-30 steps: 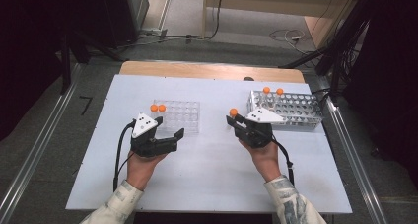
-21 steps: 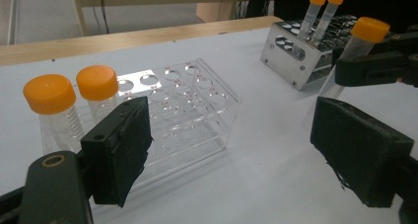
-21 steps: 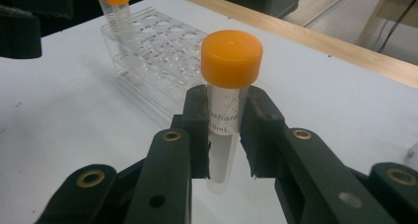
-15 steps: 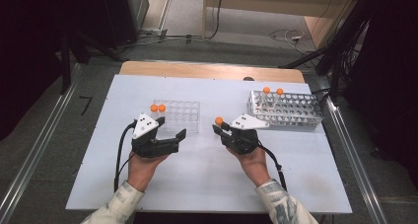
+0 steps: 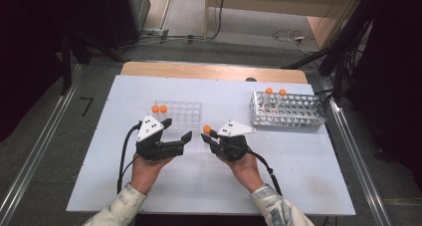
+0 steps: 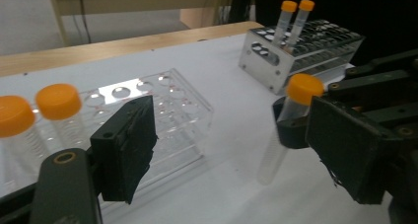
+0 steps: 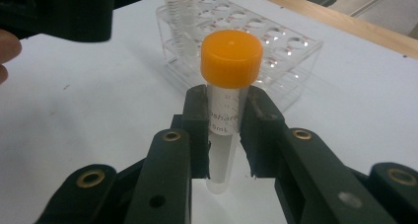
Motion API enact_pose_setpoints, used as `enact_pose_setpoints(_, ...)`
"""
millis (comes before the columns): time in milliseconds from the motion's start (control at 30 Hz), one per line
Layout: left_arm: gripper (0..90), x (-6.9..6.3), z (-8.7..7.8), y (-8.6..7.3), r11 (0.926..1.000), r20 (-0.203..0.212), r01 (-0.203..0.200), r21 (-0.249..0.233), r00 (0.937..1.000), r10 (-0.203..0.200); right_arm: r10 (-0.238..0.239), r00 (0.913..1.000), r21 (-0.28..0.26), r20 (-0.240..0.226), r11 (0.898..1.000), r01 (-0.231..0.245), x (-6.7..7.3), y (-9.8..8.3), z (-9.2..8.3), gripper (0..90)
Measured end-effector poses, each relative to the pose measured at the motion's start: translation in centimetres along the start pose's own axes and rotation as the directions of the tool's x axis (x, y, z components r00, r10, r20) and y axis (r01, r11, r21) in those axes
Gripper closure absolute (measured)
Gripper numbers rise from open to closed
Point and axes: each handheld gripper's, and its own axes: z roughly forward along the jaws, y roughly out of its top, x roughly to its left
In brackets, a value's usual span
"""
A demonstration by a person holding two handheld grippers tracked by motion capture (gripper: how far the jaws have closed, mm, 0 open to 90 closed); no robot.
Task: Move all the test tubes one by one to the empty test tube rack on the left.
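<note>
My right gripper is shut on a clear tube with an orange cap, held upright over the middle of the white table. To its left, my left gripper stands open, its jaws having just been closing a little. Nothing is pressed between its pads. In the left gripper view the held tube stands just beyond that gripper's right-hand jaw. A clear plastic rack behind the left gripper holds two orange-capped tubes at its left end.
A metal rack with many holes stands at the back right, with two orange-capped tubes upright in it. A wooden strip runs along the table's far edge. Cables trail from both grippers toward the front.
My right gripper has carried the tube leftward from beside the metal rack to the middle of the table, close to the left gripper. The left hand has stayed in place.
</note>
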Motion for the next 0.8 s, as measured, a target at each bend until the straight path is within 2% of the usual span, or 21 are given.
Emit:
enact_pose_setpoints(167,28.0,-0.5,0.2,-0.1,0.9997,0.035,-0.019,0.014,0.9992,0.019,-0.026,0.9994,0.003,-0.022,1.000,0.026,1.4,0.3,1.0,71.9)
enact_pose_setpoints(200,29.4,-0.5,0.2,-0.1,0.9997,0.037,-0.018,0.016,0.9992,0.018,-0.041,0.9989,0.004,-0.024,0.999,0.041,1.6,0.3,1.1,71.8)
enact_pose_setpoints(333,34.9,-0.5,0.3,-0.1,0.9992,0.040,-0.031,0.025,0.9987,0.030,-0.047,0.9979,-0.001,-0.044,0.999,0.047,2.6,0.6,1.6,71.8)
enact_pose_setpoints(467,41.9,-0.6,0.3,-0.2,0.9986,0.044,-0.043,0.031,0.9982,0.042,-0.054,0.9970,-0.008,-0.055,0.999,0.054,2.9,0.8,1.7,71.8)
enact_pose_setpoints(567,49.9,-0.7,0.3,-0.3,0.9986,0.067,-0.047,0.027,0.9968,0.045,-0.050,0.9969,-0.014,-0.061,0.999,0.049,3.0,0.9,1.7,71.8)
enact_pose_setpoints(800,65.3,-0.7,0.4,-0.4,0.9981,0.089,-0.056,0.027,0.9946,0.053,-0.047,0.9965,-0.016,-0.069,0.999,0.046,3.1,1.0,1.7,71.8)
